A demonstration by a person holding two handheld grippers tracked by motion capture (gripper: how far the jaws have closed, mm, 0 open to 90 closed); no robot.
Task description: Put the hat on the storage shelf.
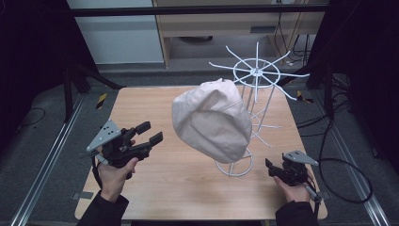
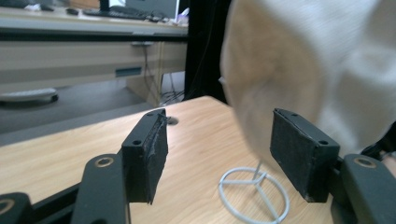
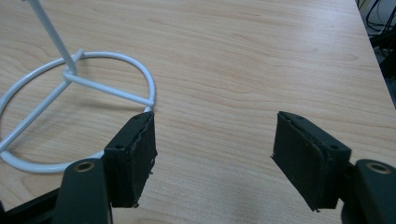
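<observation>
Claw on your left [image 1: 147,133] hangs over the worktop [image 1: 155,188] with its jaws apart and nothing between them, well short of the hat [image 1: 212,120]. From above, that hat sits draped on a lower arm of the white wire rack [image 1: 256,73], hanging clear of the worktop, which is likely why your left hand can stand off. Your right claw [image 1: 272,167] rests low by the rack's ring base [image 1: 234,168], jaws apart and empty, probably placed to steady it.

Through the left gripper view, the hat [image 2: 317,60] looms just beyond the open jaws: cream, soft, finely fuzzy cloth, rounded and sagging.

Through the right gripper view, the base [image 3: 93,88] lies just ahead of the left jaw, close to it; I can't tell if they touch.
</observation>
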